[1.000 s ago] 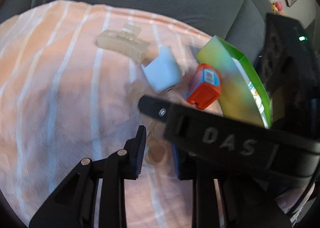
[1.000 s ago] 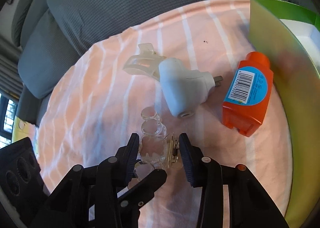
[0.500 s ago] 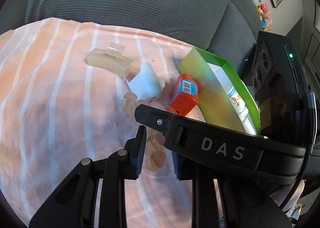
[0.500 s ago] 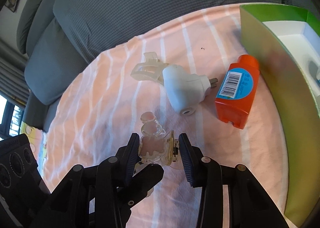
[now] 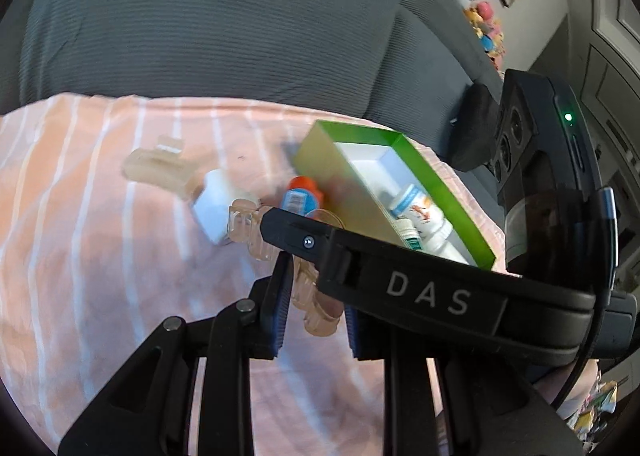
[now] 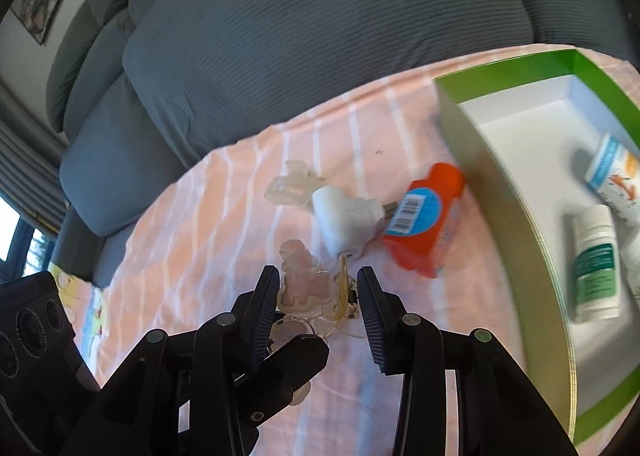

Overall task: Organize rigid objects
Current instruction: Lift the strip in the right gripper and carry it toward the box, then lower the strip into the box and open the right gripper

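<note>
Both grippers' fingers pinched one clear plastic bear-shaped holder (image 6: 306, 288), right gripper (image 6: 318, 310) and left gripper (image 5: 316, 316) from opposite ends, left of the green-walled white cardboard box (image 6: 480, 143), orange bottle (image 6: 426, 219) between holder and box.

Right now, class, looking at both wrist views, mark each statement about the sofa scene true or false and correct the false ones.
1. The green box holds white bottles. True.
2. The orange bottle lies inside the green box. False: it lies on the striped cloth beside the box.
3. Both grippers grip the clear plastic piece. True: the left gripper and right gripper close on it.
4. The white plug stands apart from everything. False: the translucent hair clip and orange bottle adjoin it.
</note>
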The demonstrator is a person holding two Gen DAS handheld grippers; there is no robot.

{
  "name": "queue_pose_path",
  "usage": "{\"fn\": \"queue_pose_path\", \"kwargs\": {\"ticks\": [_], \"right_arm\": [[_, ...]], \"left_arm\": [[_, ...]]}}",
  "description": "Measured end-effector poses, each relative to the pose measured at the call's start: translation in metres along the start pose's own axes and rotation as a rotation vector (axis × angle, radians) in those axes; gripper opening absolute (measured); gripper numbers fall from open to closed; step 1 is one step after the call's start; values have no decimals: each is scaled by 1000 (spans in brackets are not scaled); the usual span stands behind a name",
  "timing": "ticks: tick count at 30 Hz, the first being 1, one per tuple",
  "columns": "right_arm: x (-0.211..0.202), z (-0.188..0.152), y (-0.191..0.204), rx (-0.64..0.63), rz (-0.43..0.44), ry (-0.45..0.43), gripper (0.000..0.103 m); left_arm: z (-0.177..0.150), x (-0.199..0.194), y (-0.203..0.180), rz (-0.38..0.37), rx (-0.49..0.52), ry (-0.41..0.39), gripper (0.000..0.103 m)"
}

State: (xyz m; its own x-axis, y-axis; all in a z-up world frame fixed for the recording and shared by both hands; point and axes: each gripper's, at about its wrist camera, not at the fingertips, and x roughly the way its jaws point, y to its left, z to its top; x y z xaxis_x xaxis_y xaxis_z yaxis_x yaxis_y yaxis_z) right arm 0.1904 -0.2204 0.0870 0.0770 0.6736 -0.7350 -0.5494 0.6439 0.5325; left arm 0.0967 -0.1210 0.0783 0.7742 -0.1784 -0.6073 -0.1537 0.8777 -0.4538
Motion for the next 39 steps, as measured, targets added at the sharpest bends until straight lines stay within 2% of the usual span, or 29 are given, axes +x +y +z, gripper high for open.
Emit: {"fn": "queue_pose_path", "kwargs": {"ticks": [5, 10, 25, 30, 39], "right_arm": [[-28, 2, -17, 33, 12, -67, 43], [-49, 7, -37, 72, -14, -122, 43], [-90, 19, -110, 246, -96, -211, 43], [-93, 19, -130, 282, -127, -204, 43], [-83, 21, -152, 328, -157, -157, 43]], "left_arm": [[11, 8, -25, -24, 63, -11, 21], [22, 24, -48, -58, 103, -10, 21], [37, 79, -108, -187, 178, 51, 22], [37, 97, -112, -220, 152, 92, 22], [36, 116, -108, -236, 114, 140, 23]]}}
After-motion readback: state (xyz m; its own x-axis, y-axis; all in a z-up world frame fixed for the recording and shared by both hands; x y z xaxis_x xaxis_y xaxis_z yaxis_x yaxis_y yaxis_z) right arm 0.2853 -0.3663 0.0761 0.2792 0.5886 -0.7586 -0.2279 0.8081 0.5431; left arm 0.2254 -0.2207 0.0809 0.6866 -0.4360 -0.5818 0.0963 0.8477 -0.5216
